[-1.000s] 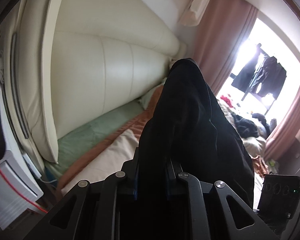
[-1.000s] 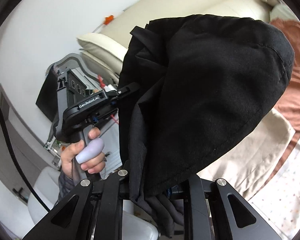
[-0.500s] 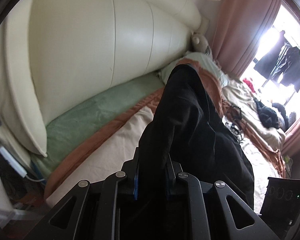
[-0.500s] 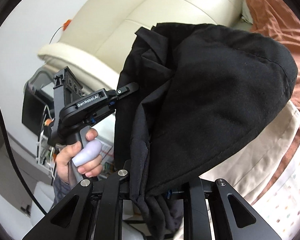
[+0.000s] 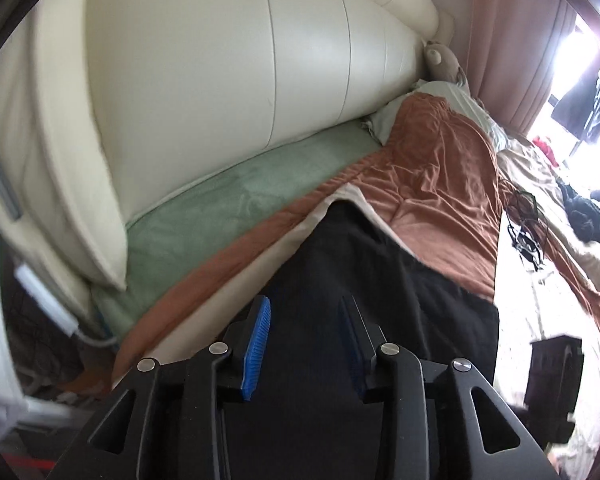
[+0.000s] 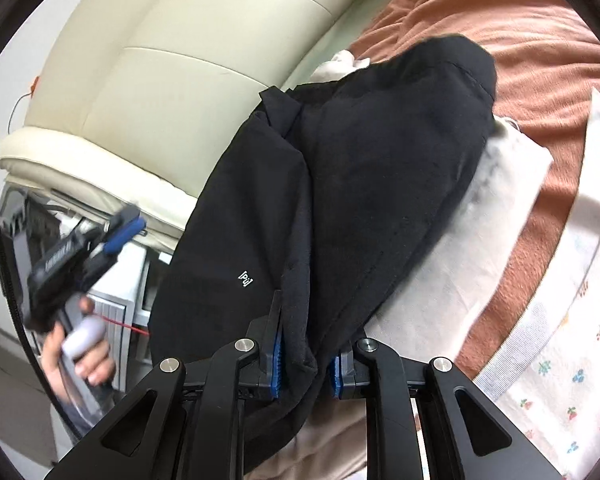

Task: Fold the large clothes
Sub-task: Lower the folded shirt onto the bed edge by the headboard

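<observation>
Cream padded headboard panels (image 5: 204, 92) bound the far side of the bed; below them lie a green sheet (image 5: 236, 208), a rust-brown blanket (image 5: 440, 168) and a pale cream cover (image 6: 496, 200).

Progress: the black garment (image 6: 340, 200) is doubled over and lowered onto the cream cover. Its far rounded fold rests near the rust-brown blanket; its near edge hangs off the bed toward the viewer. The fold appears partly complete. Judged remaining: release, flatten, and at least one further fold to reach a compact shape.

Left tongs (image 5: 304, 340): jaws opening; blue ribbed pads (image 5: 256, 344) stand apart, with black cloth lying between and below them but not pressed. In the right-wrist view the same tool appears at left, blurred, held by a hand (image 6: 80, 352).

Right tongs (image 6: 304, 364): clamped on a bunched edge of the black garment, pads pressing from both sides.

Materials:
- Garment: matte black woven cloth, limp, with seams, an overlapping flap and a small white printed mark (image 6: 245, 279).
- Headboard: smooth, glossy, stitched panels.
- Blanket: soft, creased knit.
- Near-right sheet (image 6: 560, 360): white with small floral print.
</observation>
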